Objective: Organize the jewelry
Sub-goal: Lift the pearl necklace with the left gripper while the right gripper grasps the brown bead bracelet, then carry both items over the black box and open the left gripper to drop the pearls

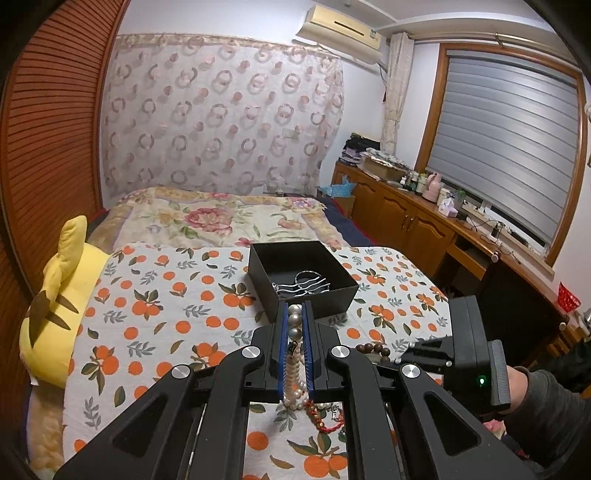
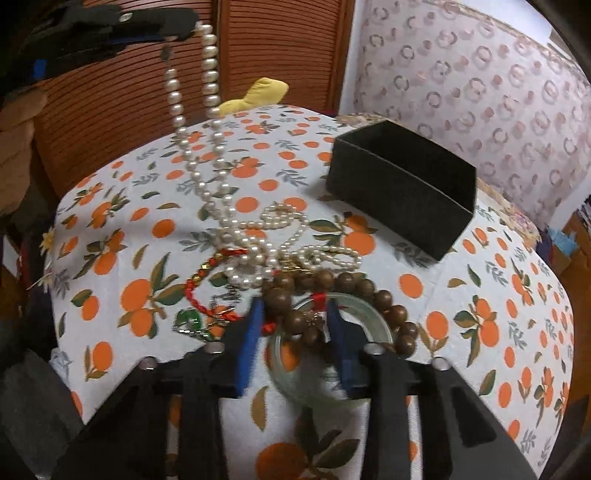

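My left gripper [image 1: 294, 310] is shut on a pearl necklace [image 1: 294, 332]. In the right wrist view the left gripper [image 2: 184, 27] holds the pearl necklace [image 2: 210, 77] up high, its strands trailing down to the jewelry pile on the table. A black open box [image 1: 299, 275] with silver chains [image 1: 303, 286] inside sits just beyond the left gripper; it also shows in the right wrist view [image 2: 402, 188]. My right gripper [image 2: 295, 310] is open, its fingers straddling brown wooden beads [image 2: 291, 295] over a pale green bangle [image 2: 369, 306]. A red cord bracelet [image 2: 199, 295] lies left of it.
The table has an orange-print cloth [image 1: 155, 295]. A yellow plush toy [image 1: 55, 295] lies at its left edge. A bed [image 1: 207, 218] lies behind, wooden cabinets [image 1: 406, 221] stand to the right. More small pearl strands [image 2: 291, 236] lie tangled in the pile.
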Available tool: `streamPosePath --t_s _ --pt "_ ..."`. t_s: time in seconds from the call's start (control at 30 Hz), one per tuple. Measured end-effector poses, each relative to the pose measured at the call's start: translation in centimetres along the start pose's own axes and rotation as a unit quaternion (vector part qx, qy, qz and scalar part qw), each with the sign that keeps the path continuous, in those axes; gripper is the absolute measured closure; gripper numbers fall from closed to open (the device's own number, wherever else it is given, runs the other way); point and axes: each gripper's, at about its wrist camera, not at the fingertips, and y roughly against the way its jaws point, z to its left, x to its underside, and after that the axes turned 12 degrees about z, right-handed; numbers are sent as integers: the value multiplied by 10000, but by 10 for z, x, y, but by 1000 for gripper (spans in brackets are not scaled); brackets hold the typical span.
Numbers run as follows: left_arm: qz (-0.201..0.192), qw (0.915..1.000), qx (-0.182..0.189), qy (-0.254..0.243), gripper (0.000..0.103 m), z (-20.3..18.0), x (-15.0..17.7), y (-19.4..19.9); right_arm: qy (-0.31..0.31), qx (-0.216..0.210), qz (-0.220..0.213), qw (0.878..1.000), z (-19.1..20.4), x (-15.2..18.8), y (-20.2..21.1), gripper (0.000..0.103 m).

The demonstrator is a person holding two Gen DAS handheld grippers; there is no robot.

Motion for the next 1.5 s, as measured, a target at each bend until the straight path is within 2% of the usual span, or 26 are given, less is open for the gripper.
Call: streamPosePath --t_s 0.1,0.13,0.33,0.67,1.13,1.5 --pt "-42 10000 1 -5 97 -1 -4 1 -15 -58 -68 10000 -1 2 3 84" --pt "-63 10000 -2 -8 97 -2 -6 2 -62 -96 -93 9999 -3 2 4 86" --pt "-188 9998 -43 -52 97 -8 -21 5 -337 -192 -337 9987 -19 2 18 86" --pt "-334 9992 -93 -216 97 -21 -45 2 -617 27 -906 9940 -45 -12 60 86" --pt "-676 9969 -77 -398 97 -38 -91 15 -676 268 -1280 9891 -70 -38 85 86" --pt "-730 9966 -147 -339 97 -39 -135 -9 -800 462 -1561 9834 -101 -71 100 86"
